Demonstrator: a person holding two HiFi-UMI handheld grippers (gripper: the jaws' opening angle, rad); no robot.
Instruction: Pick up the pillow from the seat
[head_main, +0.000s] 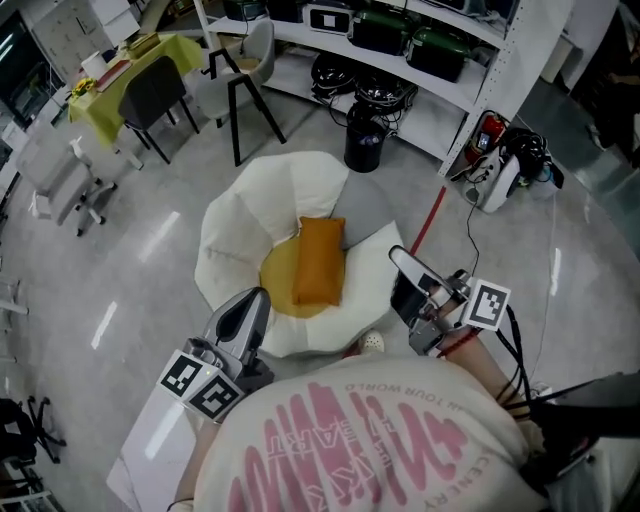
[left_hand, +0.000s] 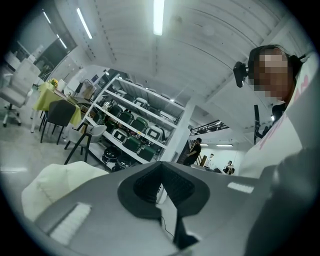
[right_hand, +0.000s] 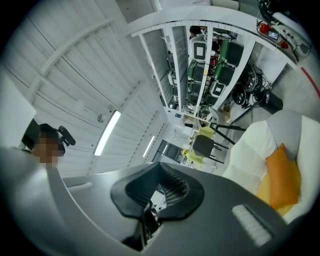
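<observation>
The orange pillow (head_main: 319, 260) lies flat in the middle of the white seat (head_main: 240, 215) and looks light, soft and yielding, best pinched at a near corner; left tool (head_main: 258, 298) and right tool (head_main: 397, 256), jaws closed together on nothing, sit nearer, clear of it.

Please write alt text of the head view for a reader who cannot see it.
An orange pillow lies on a round yellow cushion in the middle of a white petal-shaped seat. The left gripper and the right gripper, both shut and empty, hover by the seat's near edge, not touching the pillow.
</observation>
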